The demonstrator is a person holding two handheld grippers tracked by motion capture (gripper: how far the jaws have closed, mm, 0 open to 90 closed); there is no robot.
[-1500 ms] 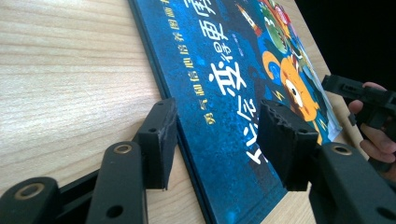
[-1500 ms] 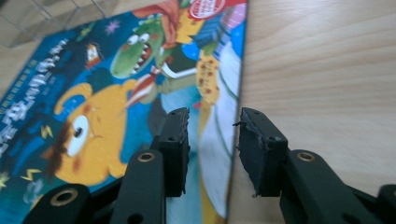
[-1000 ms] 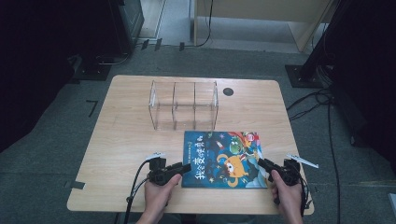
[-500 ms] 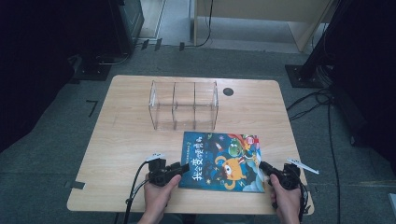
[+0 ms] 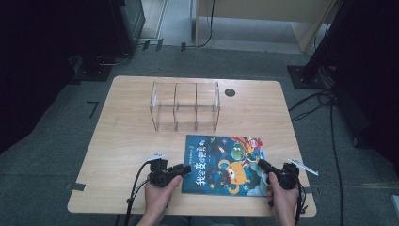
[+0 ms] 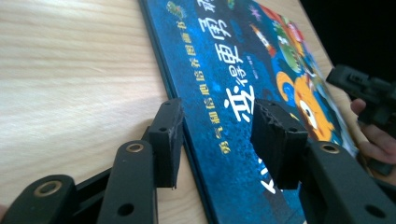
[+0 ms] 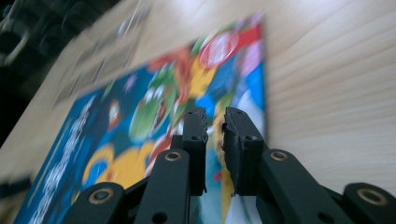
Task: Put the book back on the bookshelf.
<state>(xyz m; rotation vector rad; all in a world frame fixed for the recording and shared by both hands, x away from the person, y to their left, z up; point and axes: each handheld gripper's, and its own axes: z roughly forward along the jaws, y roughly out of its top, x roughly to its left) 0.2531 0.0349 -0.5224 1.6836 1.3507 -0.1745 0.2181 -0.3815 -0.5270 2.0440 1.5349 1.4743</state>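
Picture book (image 5: pixel 223 164) lies flat on wooden bench (image 5: pixel 122 141), near front edge, cover up. Clear three-compartment organizer (image 5: pixel 185 106) stands just behind book. Left claw (image 5: pixel 182 168) at book's left edge, jaws spread wide, one over bench, other over cover. Right claw (image 5: pixel 260 163) at book's right edge, jaws almost closed with thin gap, over cover; grip on anything cannot tell.

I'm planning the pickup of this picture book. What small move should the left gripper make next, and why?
Probably close the left gripper on the picture book. Its jaws stand open astride the book's left edge, one over the wooden table, one over the cover. The right gripper, nearly shut, sits over the opposite edge.
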